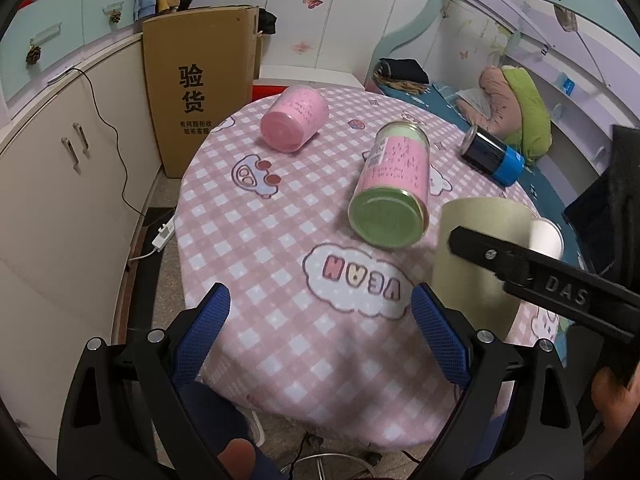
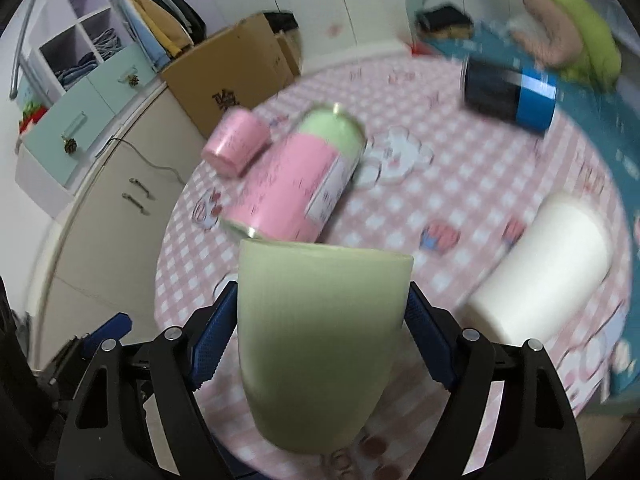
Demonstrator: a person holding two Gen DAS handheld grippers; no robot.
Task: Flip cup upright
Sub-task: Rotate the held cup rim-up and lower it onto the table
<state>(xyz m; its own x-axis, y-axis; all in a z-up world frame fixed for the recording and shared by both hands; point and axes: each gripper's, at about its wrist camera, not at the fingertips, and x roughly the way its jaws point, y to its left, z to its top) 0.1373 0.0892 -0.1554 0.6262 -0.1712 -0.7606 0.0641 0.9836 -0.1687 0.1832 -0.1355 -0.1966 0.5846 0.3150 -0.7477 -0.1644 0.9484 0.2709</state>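
Now the right gripper [image 2: 322, 320] clamps the pale green cup [image 2: 320, 344] by its sides, rim at twelve o'clock, lifted above the checked table [image 1: 280, 240]. The left gripper [image 1: 320, 332] hangs released with nothing between its jaws. Set down carelessly, the cup could knock the pink-and-green can [image 2: 296, 184] lying just beyond at eleven o'clock, or tip.

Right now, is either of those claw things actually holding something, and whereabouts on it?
Yes. The right gripper clamps the pale green cup across its side walls, below the rim. The left gripper is open and holds nothing.
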